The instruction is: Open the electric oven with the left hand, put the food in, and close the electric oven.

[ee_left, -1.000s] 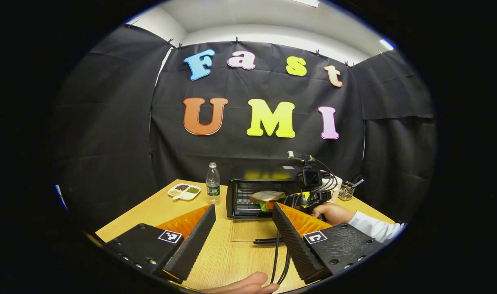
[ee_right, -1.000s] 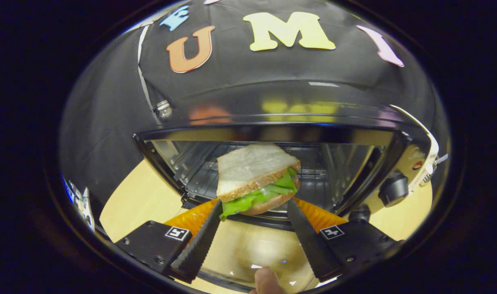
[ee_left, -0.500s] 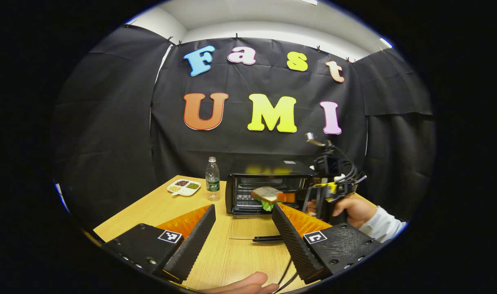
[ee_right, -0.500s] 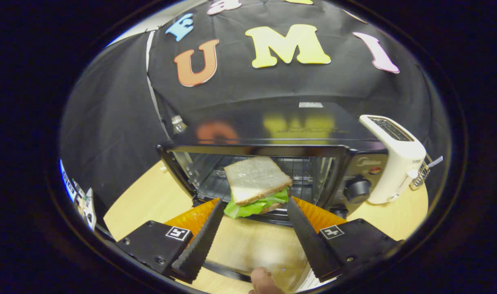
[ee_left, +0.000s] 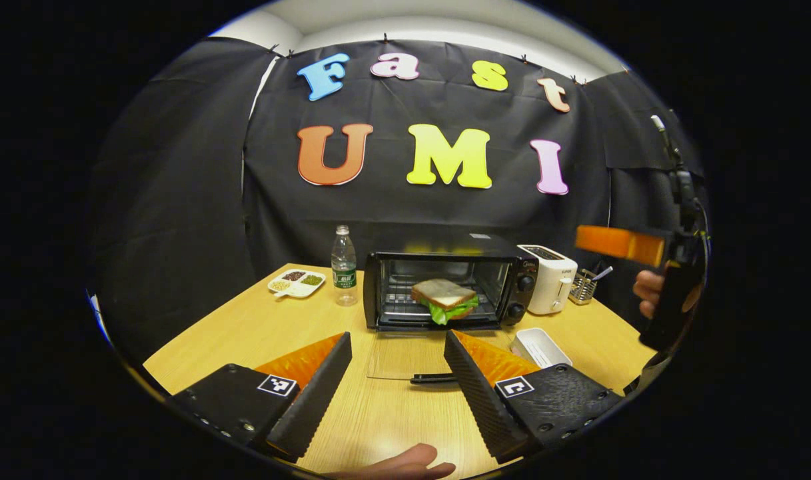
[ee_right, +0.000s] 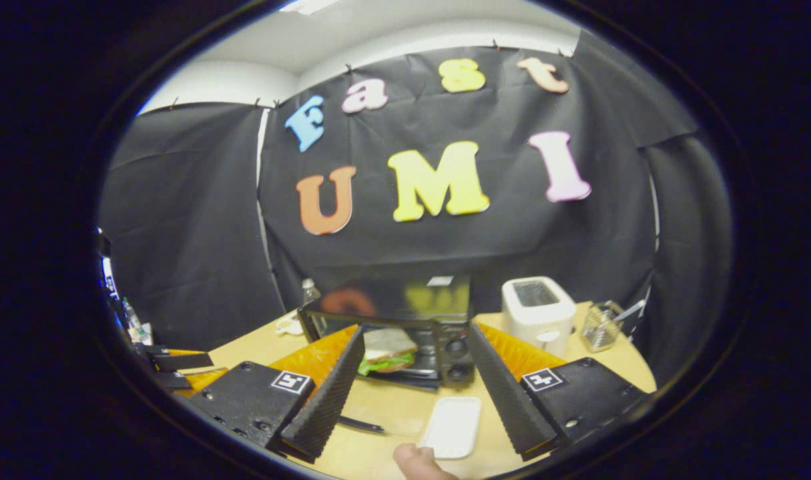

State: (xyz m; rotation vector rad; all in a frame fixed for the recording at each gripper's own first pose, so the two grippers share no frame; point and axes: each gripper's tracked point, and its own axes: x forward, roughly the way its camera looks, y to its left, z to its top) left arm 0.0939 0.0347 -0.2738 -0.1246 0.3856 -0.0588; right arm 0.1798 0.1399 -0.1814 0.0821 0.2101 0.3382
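The black electric oven [ee_left: 445,290] stands at the back of the wooden table, its glass door [ee_left: 405,357] folded down flat with the handle [ee_left: 434,379] toward me. A sandwich [ee_left: 443,300] of bread and lettuce lies on the rack inside. My left gripper [ee_left: 396,335] hovers open and empty over the table in front of the door. In the left gripper view the right gripper [ee_left: 618,245] is raised high at the far right, held by a hand. In the right gripper view my right gripper [ee_right: 416,327] is open and empty, well back from the oven [ee_right: 405,333] and sandwich [ee_right: 386,350].
A white toaster [ee_left: 546,287] and a wire utensil rack [ee_left: 582,287] stand right of the oven. An empty white tray [ee_left: 537,345] lies in front of the toaster. Left of the oven are a water bottle [ee_left: 343,265] and a divided plate of beans [ee_left: 297,283].
The right gripper has let go of the sandwich, which now rests on the oven rack, and has pulled back up and to the right. The left gripper stays open before the door.
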